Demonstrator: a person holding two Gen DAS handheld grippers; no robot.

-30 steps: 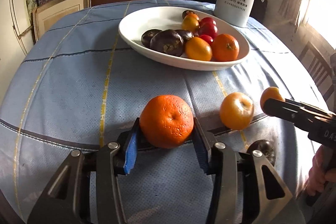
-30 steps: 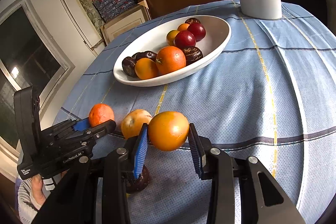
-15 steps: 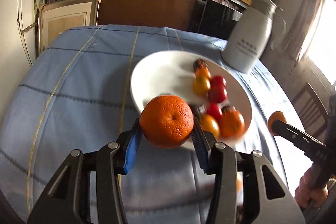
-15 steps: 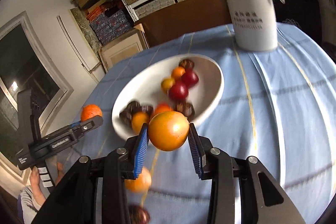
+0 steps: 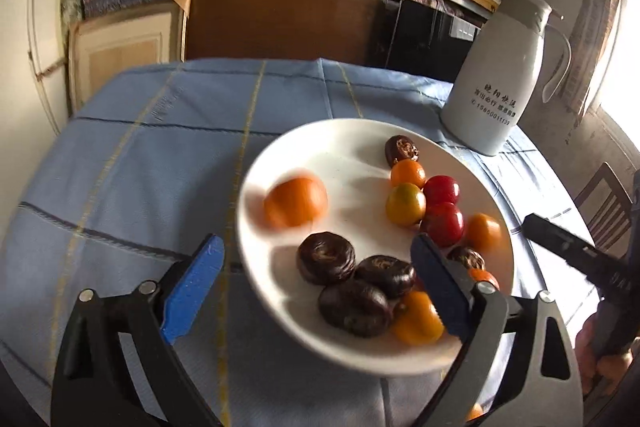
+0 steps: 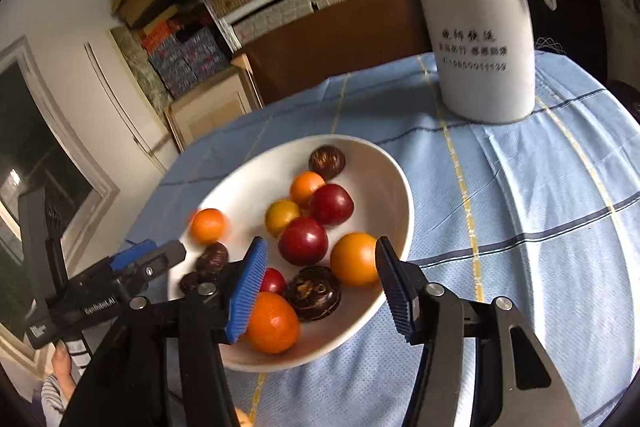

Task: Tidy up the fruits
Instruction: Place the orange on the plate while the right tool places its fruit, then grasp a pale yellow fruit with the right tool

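Fingers of left gripper spread, nothing between; right gripper likewise. Blurred round orange fruit inside white oval bowl, near its left rim, apart from other fruit.

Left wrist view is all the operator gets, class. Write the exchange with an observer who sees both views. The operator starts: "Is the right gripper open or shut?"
Observer: Open. The right gripper has its blue pads wide apart, with nothing clamped.
Operator: What is nearest those pads?
Observer: An orange fruit lies in the bowl, close beside the right-hand pad.
Operator: How does the left gripper look from the other side?
Observer: It reaches in over the bowl's left rim, with its tip near the dark fruits.
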